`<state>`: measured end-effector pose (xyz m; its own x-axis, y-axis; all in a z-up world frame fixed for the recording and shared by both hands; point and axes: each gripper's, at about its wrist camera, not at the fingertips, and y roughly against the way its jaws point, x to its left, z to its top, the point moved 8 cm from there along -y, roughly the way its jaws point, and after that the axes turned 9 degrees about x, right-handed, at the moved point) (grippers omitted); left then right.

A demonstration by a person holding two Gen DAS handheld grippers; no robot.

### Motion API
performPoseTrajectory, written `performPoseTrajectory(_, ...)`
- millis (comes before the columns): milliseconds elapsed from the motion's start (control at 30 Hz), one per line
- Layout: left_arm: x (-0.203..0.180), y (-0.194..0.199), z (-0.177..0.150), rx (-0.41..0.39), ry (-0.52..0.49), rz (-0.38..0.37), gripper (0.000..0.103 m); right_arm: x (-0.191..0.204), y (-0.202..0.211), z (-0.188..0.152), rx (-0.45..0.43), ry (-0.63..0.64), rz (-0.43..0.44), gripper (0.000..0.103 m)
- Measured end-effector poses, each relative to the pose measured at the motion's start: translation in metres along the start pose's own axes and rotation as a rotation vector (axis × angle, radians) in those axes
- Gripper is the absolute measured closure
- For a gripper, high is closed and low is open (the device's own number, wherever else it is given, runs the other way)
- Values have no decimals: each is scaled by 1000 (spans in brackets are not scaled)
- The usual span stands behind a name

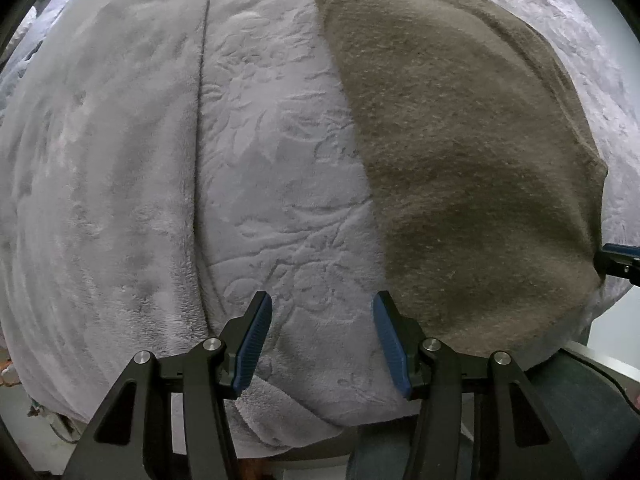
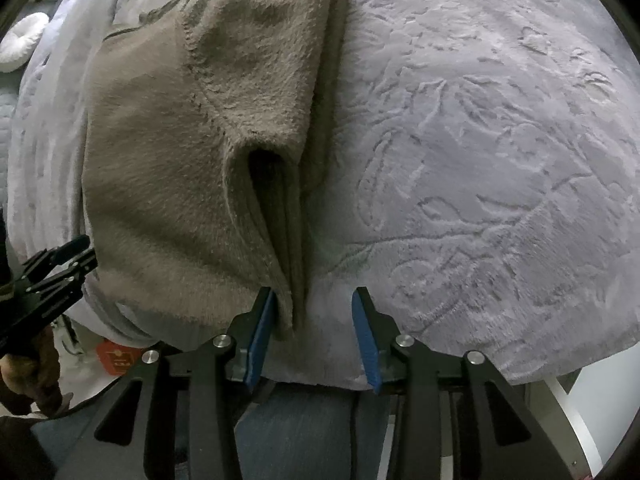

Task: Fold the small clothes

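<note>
Garment: a brown fleece piece (image 2: 168, 168) lies flat on the embossed grey blanket (image 2: 480, 152), partly folded, filling the 9 to 12 o'clock part of the right wrist view and the 12 to 4 o'clock part of the left wrist view.
Near edge: layered folds run down to 6 o'clock in the right view, ending between the jaws.
Right gripper (image 2: 314, 312): jaws apart; the left pad (image 2: 264, 340) touches the fold edge, the other stands clear over blanket, so nothing is pinched (no hold on the cloth).
Left gripper (image 1: 322, 340): jaws apart over bare blanket, empty, with the garment's straight side edge just by its right pad (image 1: 390, 344).
Risk, layers: closing now could catch only some layers, since the edge sits against one pad, and the fold would splay.
Risk, blanket: the plush blanket may be nipped along with the fleece and lift with it.
Risk, skew: an uneven pull from one side could drag the piece crooked.
</note>
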<state>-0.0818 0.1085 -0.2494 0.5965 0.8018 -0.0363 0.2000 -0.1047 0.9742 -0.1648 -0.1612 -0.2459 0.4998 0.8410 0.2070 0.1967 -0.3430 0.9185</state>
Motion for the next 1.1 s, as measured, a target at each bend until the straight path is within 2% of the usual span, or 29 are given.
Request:
performPoseTrajectory(133, -1, 11, -4, -13, -5, 10, 49, -14, 17, 0, -22, -48, 4, 59)
performPoseTrajectory(233, -7, 28, -1, -55, 1, 11, 49, -12, 44, 3, -70, -91, 54, 57)
performPoseTrajectory(300, -5, 45, 2, -99, 8, 12, 49, -11, 58, 9, -105, -95, 60, 47)
performPoseTrajectory(333, -5, 51, 4, -115, 13, 9, 49, -8, 66, 14, -125, -90, 56, 45)
performPoseTrajectory(500, -7, 79, 19, -137, 49, -6, 49, 10, 91, 28, -181, -64, 49, 41)
performPoseTrajectory(533, -8, 84, 21, -141, 62, -15, 46, 19, 91, 27, -191, -61, 44, 39)
performPoseTrajectory(567, -8, 88, 24, -147, 74, -26, 37, 20, 92, 28, -198, -57, 40, 30)
performPoseTrajectory(600, -8, 92, 26, -153, 88, -28, 8, 27, 91, 26, -211, -54, 34, 23)
performPoseTrajectory(633, -7, 97, 28, -165, 103, -17, 0, 32, 95, 27, -228, -48, 26, 21)
performPoseTrajectory(833, -8, 119, 33, -203, 113, -28, 0, 48, 102, 25, -289, -40, -63, 18)
performPoseTrajectory(967, -5, 120, 34, -204, 146, -43, 0, 48, 112, 25, -339, -35, -123, 17)
performPoseTrajectory(1100, -4, 120, 35, -211, 154, -26, 0, 48, 118, 26, -355, -31, -150, 17)
